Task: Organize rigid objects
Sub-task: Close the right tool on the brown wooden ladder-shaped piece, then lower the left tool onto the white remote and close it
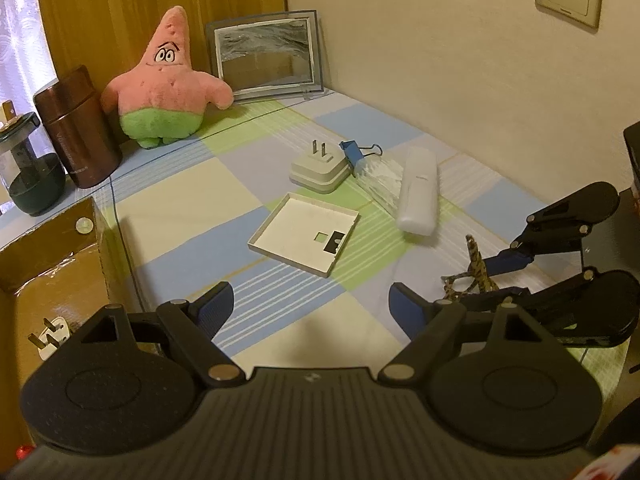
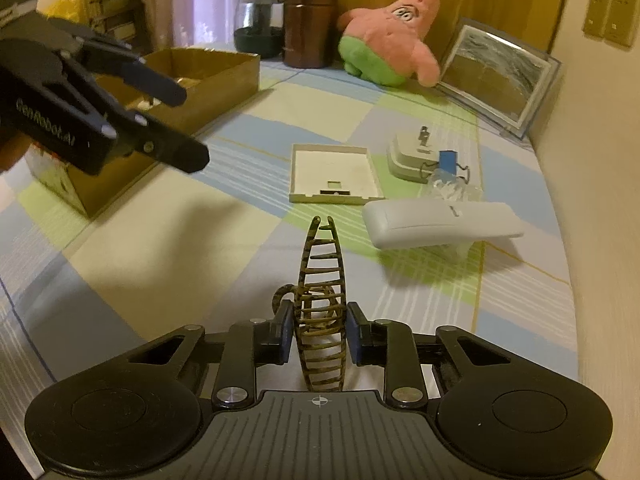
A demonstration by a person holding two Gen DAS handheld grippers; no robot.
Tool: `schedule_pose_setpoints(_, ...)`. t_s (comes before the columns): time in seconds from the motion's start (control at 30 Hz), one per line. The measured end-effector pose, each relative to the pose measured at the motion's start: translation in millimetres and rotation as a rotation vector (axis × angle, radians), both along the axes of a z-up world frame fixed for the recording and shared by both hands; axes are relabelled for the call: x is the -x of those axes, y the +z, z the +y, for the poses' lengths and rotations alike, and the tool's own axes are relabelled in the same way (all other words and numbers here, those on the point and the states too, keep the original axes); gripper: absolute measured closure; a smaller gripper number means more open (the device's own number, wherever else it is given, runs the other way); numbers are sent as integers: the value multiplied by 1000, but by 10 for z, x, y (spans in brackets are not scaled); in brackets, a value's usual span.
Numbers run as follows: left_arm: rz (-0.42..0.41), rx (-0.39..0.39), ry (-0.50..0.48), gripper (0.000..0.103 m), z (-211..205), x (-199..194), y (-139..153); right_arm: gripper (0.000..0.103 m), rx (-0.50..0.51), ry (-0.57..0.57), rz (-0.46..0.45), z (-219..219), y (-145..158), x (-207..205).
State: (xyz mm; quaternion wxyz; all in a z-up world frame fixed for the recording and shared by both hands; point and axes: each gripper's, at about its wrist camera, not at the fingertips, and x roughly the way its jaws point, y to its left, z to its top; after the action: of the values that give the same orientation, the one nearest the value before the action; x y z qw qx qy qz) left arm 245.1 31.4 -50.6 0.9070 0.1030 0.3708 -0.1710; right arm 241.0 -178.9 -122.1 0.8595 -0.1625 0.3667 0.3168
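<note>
Now | right hand-held gripper [image 2: 319, 336] clamped on hair claw [image 2: 320, 300] | left hand-held gripper [image 1: 310, 304] wide, empty

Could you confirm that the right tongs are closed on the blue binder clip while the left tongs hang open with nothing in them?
Not quite: the right tongs are closed on the striped hair claw, not the blue binder clip, which lies on the cloth beside the white plug adapter. The right wrist view shows this. The left tongs do hang open with nothing in them.

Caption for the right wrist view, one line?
Right gripper jaws closed on a tortoiseshell plastic hair claw above the pastel checked tablecloth.
</note>
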Motion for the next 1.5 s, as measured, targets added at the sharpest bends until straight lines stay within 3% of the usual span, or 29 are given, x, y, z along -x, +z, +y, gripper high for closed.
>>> schedule_pose_setpoints(0.37,-8,10,-67,21,-200,-130,-30,79,-72,-195,7,-272,205,35)
schedule_pose_setpoints(0.67,-44,33,-172,23,-686,-372,-143,79,-127,-405,25,-703,345,-99)
schedule_pose_setpoints(0.87,-50,22,-221,26,-1021,-551,-308,79,-126,-462,26,-849,334,-161)
schedule_pose_setpoints(1.17,-33,-8,-239,40,-1286,-810,-474,79,-116,-487,42,-907,242,-258)
schedule_pose_setpoints(1.33,-29,-85,-241,59,-1393,-879,-533,79,-120,-499,48,-901,205,-326)
schedule_pose_setpoints(1.5,-12,-104,-234,67,-1396,-885,-558,79,-115,-507,54,-901,180,-355)
